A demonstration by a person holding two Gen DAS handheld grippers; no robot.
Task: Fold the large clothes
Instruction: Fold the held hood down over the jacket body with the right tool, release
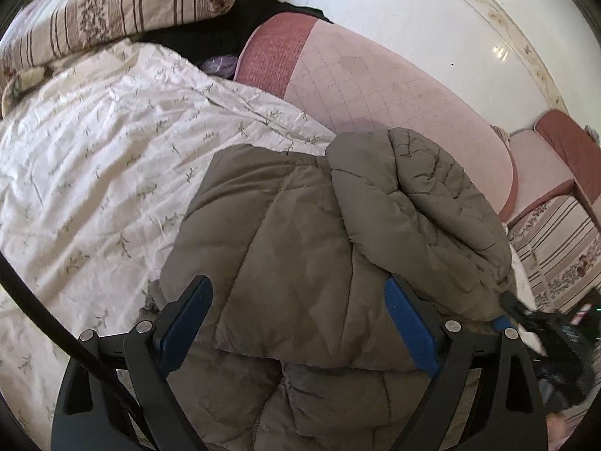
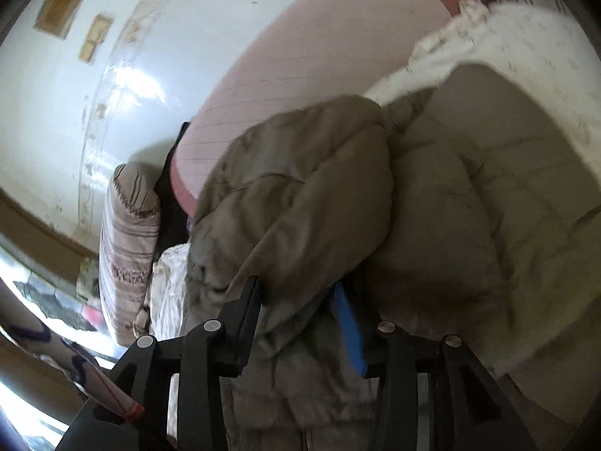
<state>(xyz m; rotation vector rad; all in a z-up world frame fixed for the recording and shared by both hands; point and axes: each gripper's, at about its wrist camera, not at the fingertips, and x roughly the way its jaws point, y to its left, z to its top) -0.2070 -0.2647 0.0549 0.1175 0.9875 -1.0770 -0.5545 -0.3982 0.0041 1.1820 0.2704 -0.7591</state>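
A grey-brown puffer jacket lies folded on a white floral quilt. One padded sleeve is doubled over its right side. My left gripper stands open wide, with its blue pads on either side of the jacket's near fold. At the sleeve's lower right edge, the right gripper shows as a dark, blurred shape. In the right wrist view, the right gripper has its jaws partly apart. A bunched fold of the jacket lies between them, and blur hides whether the pads touch it.
A striped floral bolster lies at the far end of the bed, with black cloth beside it. A pink quilted panel runs along the bed's far side, below a white wall. A black cable crosses the lower left.
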